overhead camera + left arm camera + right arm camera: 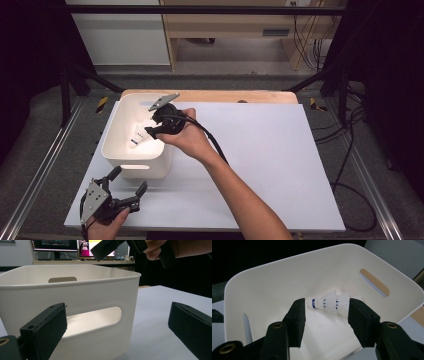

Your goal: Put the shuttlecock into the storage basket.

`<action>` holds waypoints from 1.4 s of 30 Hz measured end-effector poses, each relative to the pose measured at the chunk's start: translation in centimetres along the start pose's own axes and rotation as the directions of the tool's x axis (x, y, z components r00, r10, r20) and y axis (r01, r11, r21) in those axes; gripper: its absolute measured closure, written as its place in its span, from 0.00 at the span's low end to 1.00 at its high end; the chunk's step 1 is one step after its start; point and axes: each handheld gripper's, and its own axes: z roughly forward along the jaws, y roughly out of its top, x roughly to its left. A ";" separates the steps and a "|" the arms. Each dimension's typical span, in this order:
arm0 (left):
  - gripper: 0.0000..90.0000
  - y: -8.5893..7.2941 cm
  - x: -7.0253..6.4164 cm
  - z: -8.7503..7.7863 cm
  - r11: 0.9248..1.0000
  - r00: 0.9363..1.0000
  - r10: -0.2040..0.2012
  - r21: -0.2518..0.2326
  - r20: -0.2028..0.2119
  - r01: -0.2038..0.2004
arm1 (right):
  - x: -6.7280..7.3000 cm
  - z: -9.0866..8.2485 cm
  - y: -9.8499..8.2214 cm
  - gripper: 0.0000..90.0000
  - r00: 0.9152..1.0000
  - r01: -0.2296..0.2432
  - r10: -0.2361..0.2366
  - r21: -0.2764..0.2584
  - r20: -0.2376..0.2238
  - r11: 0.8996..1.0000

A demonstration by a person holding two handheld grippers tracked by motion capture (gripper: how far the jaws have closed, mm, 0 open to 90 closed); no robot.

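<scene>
A white shuttlecock point(139, 138) with a blue band lies on its side on the floor of a white plastic bin point(112, 135) at the table's left. My right gripper point(156, 125) hovers over the bin's right rim, pointing down into it. In the right gripper view its jaws stand open point(325, 320), and the shuttlecock point(328, 302) lies beyond them on the bin floor point(274, 277), untouched. My left gripper point(129, 180) rests near the front left corner, open and empty. In the left gripper view point(117, 327) it faces the bin's near wall and handle slot point(87, 295).
A white sheet point(265, 150) covers the table, and a strip of wood shows at its far edge. The right gripper's cable point(212, 142) trails along the forearm. Black frame posts stand at both back corners. Metal rails run along both sides.
</scene>
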 end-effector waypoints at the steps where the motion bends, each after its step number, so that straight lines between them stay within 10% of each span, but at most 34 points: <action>1: 0.02 0.0 0.0 0.0 1.000 1.000 0.000 0.000 0.000 0.000 | 0.1 -0.1 0.0 0.53 1.000 -0.004 0.004 -0.006 -0.003 1.000; 42: 0.02 0.0 0.1 0.0 1.000 1.000 -0.003 -0.003 -0.002 0.003 | 0.0 -0.7 0.1 0.34 0.999 -0.046 0.046 -0.037 -0.003 0.998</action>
